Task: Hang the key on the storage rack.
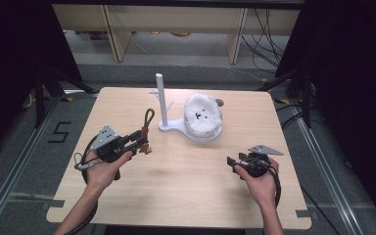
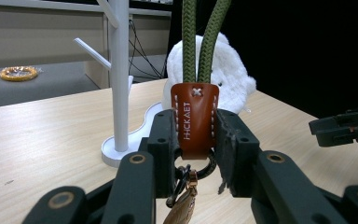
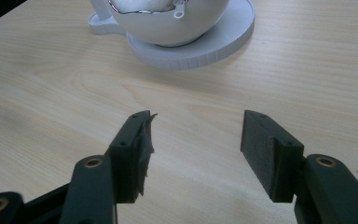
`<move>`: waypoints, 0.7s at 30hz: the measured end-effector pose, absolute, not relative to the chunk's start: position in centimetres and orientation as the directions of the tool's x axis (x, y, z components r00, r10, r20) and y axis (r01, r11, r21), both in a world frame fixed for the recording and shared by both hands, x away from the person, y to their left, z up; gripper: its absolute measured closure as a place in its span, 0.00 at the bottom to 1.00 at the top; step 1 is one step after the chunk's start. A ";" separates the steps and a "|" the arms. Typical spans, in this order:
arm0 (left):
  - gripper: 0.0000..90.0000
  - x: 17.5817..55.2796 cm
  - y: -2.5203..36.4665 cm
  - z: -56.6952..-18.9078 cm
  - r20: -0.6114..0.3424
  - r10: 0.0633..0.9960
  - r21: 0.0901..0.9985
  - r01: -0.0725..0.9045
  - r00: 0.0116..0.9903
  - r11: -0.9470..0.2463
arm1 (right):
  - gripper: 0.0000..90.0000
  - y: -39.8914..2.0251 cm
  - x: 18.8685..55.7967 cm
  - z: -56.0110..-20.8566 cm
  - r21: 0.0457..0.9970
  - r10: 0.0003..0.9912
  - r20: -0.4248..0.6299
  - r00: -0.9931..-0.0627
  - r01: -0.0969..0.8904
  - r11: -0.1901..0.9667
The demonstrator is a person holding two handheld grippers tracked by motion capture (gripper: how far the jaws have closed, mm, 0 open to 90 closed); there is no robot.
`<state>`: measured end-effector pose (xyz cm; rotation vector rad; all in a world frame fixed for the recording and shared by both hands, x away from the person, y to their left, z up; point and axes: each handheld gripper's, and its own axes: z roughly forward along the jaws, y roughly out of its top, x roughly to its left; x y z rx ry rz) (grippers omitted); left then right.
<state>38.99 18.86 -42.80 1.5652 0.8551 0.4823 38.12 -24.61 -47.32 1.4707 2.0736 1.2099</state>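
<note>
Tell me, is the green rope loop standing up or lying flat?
Standing up. The left gripper is shut on the brown tab, and the loop rises straight above it, off the table.

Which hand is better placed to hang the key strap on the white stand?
Left. Its fingers already clamp the key strap, loop upright, near the white stand. The right gripper is open, empty and farther away.

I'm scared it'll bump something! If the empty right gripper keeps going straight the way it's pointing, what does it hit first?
Probably the round white base under the white bowl. The right gripper points at it over bare table, jaws open. How far off is hard to tell.
</note>
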 end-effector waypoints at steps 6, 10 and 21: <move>0.76 39.6 19.0 -42.7 -0.164 0.753 0.970 0.244 0.637 0.005 | 0.49 -24.6 38.1 -47.3 0.785 0.888 0.199 -0.415 0.610 0.109; 0.76 40.1 19.0 -42.7 -0.169 0.758 0.969 0.246 0.630 0.012 | 0.49 -24.6 38.1 -47.3 0.785 0.886 0.205 -0.415 0.611 0.104; 0.76 41.2 19.0 -42.2 -0.170 0.768 0.969 0.246 0.617 0.016 | 0.49 -24.6 38.2 -47.4 0.793 0.882 0.211 -0.422 0.601 0.098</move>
